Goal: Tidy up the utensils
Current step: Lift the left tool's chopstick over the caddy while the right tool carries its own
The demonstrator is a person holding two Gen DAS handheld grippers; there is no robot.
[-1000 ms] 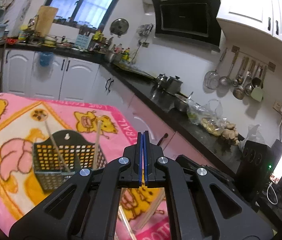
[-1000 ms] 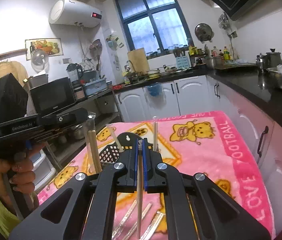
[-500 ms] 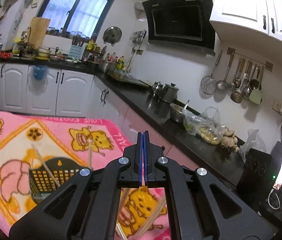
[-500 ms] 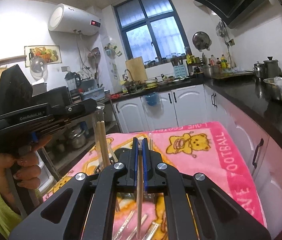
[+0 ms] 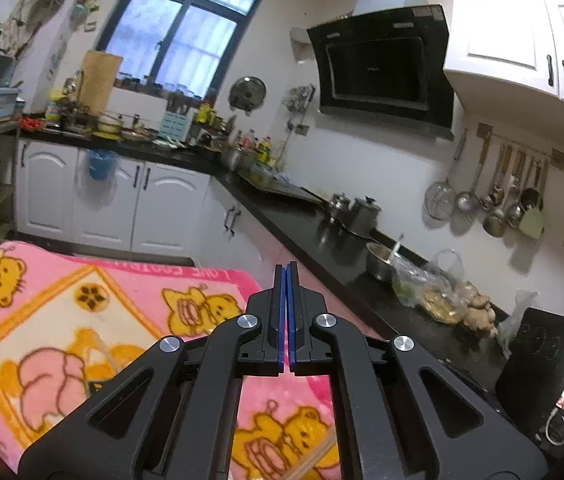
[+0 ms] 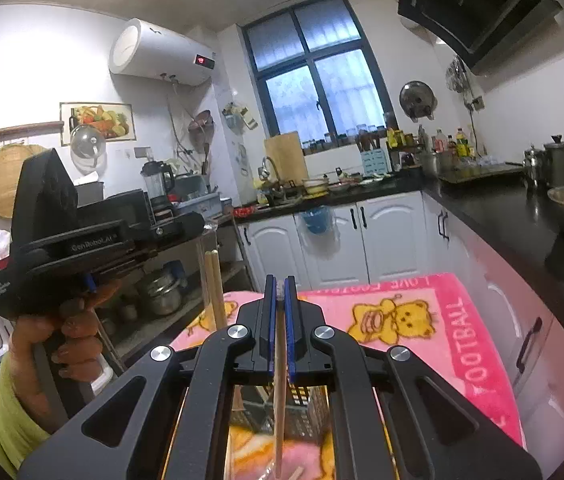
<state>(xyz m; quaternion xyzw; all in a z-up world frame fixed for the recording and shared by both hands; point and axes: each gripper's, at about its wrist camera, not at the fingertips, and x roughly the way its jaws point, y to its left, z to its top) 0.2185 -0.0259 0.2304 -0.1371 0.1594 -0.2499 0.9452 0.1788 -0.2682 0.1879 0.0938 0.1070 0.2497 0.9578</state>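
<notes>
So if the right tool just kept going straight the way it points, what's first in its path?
Probably nothing close. The right tool, shut on a chopstick, points over the far edge of the pink blanket toward the white cabinet doors. Those look like the first contact, though depth is unclear.

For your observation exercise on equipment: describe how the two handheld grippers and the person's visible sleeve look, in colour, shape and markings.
Both grippers are matte black plastic with angular linkage arms, round silver pivot screws and thin blue pads lining the fingers: the left gripper and the right gripper match. Seen from the side, the left one has a boxy black body with small white lettering, too blurred to read. The sleeve is yellow-green.
</notes>
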